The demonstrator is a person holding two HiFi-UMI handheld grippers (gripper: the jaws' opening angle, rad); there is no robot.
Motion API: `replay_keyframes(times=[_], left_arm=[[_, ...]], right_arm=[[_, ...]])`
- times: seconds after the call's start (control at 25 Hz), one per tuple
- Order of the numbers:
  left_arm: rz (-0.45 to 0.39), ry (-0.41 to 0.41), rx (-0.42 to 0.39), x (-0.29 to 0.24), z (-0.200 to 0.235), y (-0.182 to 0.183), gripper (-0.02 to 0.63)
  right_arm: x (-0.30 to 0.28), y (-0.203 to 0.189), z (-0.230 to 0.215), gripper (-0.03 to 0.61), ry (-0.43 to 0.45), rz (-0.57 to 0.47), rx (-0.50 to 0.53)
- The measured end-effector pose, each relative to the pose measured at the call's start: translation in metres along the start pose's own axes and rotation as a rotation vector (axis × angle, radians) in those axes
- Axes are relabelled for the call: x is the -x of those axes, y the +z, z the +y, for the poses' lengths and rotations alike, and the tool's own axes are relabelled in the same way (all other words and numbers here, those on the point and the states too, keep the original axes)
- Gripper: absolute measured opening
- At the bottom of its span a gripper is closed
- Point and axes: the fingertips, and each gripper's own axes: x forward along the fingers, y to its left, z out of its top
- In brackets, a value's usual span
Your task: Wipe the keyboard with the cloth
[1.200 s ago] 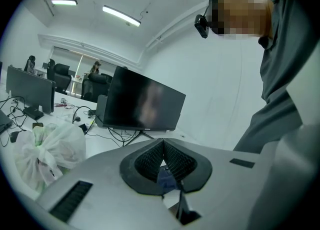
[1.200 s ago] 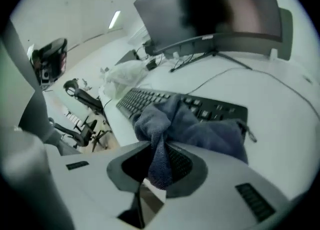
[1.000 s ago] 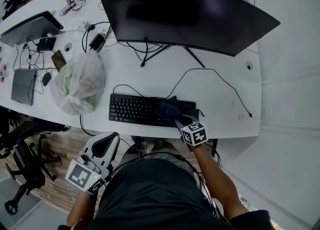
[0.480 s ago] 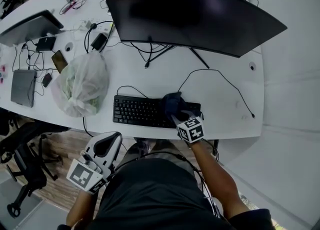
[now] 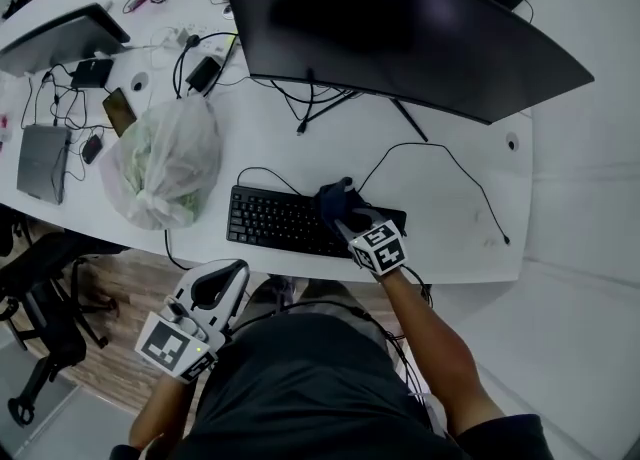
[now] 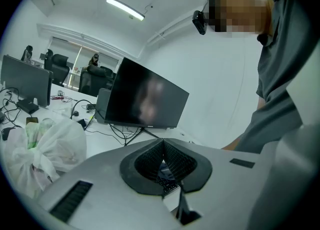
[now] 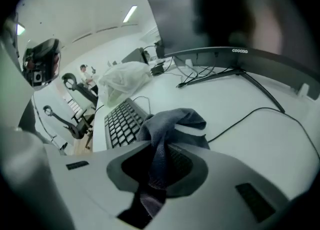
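**Cloth clamped and down on the keyboard's right end**

Nearest, at the person's left side and short of the desk's front edge: left gripper [image 5: 232, 276], aimed toward the desk. Jaw tips pressed together, with nothing caught between them. Off to its left, on wood flooring: a black office chair [image 5: 50, 318].

Just past that, at the desk's near edge: right gripper [image 5: 352, 220], tilted steeply down, marker cube facing up toward the head camera. Jaws closed most of the way on a dark grey-blue cloth [image 5: 336, 202]. Pinches one fold of it, with a tail hanging back through the jaws and the bunched rest spilling out in front. Rests that bunch on the right end of the black keyboard [image 5: 275, 222], covering the keys there and leaving the left and middle rows bare.

Just beside the keyboard's left end: a whitish plastic bag [image 5: 160, 163] with something pale green inside. To the right, on the bare white desk [image 5: 460, 233]: a thin black cable [image 5: 440, 153] arching across it.

Farther back: a wide curved monitor [image 5: 400, 23], screen dark, on thin splayed legs. Toward the far left: a grey flat device [image 5: 45, 163], a phone [image 5: 117, 113], a tangle of chargers and leads, and a second dark screen [image 5: 60, 40].
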Motion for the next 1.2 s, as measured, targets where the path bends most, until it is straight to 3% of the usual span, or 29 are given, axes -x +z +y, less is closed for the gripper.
replay_keyframes(times=[0.2,0.36,0.44,0.56,0.68,0.92,1.2], left_arm=[[0.005,-0.007,0.011,-0.009,0.001,0.004,0.005],[0.020,-0.009,0.026,-0.010,0.002,0.002,0.005],[0.032,-0.012,0.031,-0.011,0.000,0.002,0.005],[0.037,-0.021,0.021,-0.014,-0.004,0.002,0.005],[0.034,-0.024,0.016,-0.013,-0.008,0.001,0.005],[0.034,-0.013,0.031,-0.004,-0.008,-0.010,0.005],[0.021,-0.032,0.004,-0.005,-0.012,-0.007,0.005]], right_arm=[[0.004,-0.002,0.014,0.061,-0.062,-0.055,-0.083],[0.003,-0.017,0.036,0.061,-0.016,-0.045,-0.030],[0.003,-0.010,0.021,0.061,-0.021,-0.040,-0.011],[0.008,0.012,-0.013,0.061,-0.101,-0.059,0.017],[0.013,0.019,-0.026,0.061,-0.150,-0.077,-0.013],[0.009,-0.016,0.023,0.061,-0.103,-0.097,-0.026],[0.006,0.003,0.005,0.063,-0.077,-0.072,0.081]])
